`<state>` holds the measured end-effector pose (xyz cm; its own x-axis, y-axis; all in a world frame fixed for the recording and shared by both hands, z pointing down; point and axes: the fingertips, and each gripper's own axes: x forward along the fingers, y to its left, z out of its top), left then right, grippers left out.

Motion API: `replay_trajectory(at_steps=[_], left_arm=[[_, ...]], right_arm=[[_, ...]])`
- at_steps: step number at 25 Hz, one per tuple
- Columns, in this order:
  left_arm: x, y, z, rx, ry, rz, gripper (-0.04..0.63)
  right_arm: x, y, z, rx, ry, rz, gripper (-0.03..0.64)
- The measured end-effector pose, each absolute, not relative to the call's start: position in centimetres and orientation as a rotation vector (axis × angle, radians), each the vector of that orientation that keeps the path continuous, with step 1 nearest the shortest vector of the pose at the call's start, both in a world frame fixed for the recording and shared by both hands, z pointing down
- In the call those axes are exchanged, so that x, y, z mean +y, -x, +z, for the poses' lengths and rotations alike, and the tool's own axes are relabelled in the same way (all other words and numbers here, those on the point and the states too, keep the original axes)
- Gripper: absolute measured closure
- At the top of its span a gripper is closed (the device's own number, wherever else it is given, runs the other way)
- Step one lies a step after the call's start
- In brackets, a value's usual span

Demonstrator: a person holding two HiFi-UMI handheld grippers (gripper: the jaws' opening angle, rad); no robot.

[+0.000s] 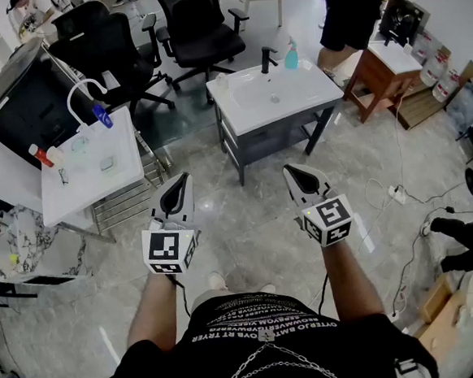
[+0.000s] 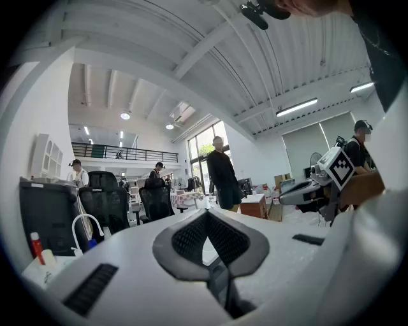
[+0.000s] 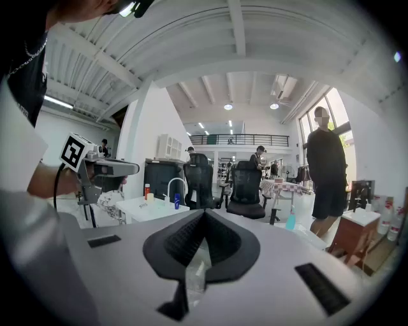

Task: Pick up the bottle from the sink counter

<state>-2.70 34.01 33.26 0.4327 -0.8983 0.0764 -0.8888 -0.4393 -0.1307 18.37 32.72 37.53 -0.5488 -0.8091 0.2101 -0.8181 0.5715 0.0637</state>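
Observation:
The bottle (image 1: 291, 56) is a teal one with a white pump top. It stands at the back right of the white sink counter (image 1: 250, 105), beside a black tap (image 1: 268, 58). In the right gripper view the bottle (image 3: 291, 219) appears small, right of the jaws. Both grippers hang over the floor well short of the counter. My left gripper (image 1: 184, 180) is shut with nothing in it, and its jaws (image 2: 205, 215) meet at the tip. My right gripper (image 1: 291, 172) is also shut and empty, its pads (image 3: 204, 214) closed together.
A second white basin table (image 1: 96, 166) with a curved white tap and a red bottle (image 1: 40, 155) stands to the left. Black office chairs (image 1: 199, 28) stand behind the counter. A person (image 1: 353, 8) stands at the back right by a wooden side table (image 1: 383, 65). Cables (image 1: 400, 192) lie on the floor.

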Motion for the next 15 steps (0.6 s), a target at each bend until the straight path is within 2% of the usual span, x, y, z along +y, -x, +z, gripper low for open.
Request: replay_trajectory(at_steps=[13,15], left_arm=[[30.7,14.5,33.5,1.640,2.525,-0.213,0.589],[30.4,16.2,33.3,1.626,2.505,-0.206,0.591]], right_arm=[[29.1,-8.9,36.3,-2.592,-1.416,0.009,0.620],[28.9,-7.5,36.2,-2.605,-1.426,0.025,0.590]])
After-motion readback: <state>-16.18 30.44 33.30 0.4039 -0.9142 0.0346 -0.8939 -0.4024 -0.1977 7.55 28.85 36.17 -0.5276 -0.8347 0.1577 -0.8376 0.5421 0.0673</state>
